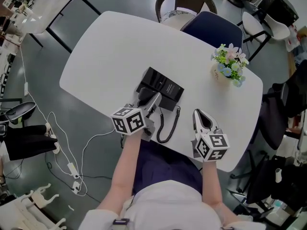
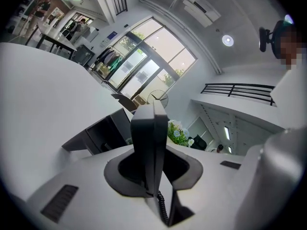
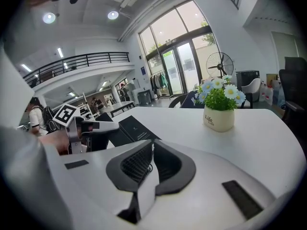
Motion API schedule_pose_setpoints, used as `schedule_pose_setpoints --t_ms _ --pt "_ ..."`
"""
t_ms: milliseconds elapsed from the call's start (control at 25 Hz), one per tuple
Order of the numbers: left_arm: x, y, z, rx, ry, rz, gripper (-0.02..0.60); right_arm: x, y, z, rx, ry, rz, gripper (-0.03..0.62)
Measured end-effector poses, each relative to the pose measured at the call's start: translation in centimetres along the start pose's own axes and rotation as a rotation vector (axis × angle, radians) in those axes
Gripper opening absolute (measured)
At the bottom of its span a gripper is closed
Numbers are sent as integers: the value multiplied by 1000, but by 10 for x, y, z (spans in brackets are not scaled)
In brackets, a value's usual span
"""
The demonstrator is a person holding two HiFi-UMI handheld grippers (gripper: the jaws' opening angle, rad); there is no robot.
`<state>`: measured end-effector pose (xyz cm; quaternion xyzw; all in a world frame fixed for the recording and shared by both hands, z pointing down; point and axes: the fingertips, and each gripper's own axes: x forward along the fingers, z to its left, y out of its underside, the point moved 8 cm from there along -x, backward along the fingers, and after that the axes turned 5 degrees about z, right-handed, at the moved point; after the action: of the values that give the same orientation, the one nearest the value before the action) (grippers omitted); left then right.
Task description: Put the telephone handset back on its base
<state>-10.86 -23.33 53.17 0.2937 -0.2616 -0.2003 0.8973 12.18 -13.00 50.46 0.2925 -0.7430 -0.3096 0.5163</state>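
Bright, even light comes from tall glass windows (image 3: pixel 182 56) and round ceiling lamps (image 2: pixel 228 40). Shadows on the white oval worktop (image 1: pixel 110 56) are soft. Both gripper views bulge strongly, with darkened corners.

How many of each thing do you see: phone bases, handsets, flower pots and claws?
phone base: 1
handset: 1
flower pot: 1
claws: 2, the left claw and the right claw
Total: 5
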Motion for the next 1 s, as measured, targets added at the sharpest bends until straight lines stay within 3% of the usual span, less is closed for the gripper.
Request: schedule_pose_setpoints --t_ms 160,440,720,1000 --pt "1 1 6 26 -73 10 115 2 0 4 -2 -5 3 37" --pt "7 5 -4 271 -187 31 164 6 -1 8 -11 -8 10 37" --pt "9 2 -18 459 -316 29 226 7 -2 10 -16 -12 13 35" --pt "13 1 -21 574 -382 29 276 8 -1 8 -19 -12 16 35"
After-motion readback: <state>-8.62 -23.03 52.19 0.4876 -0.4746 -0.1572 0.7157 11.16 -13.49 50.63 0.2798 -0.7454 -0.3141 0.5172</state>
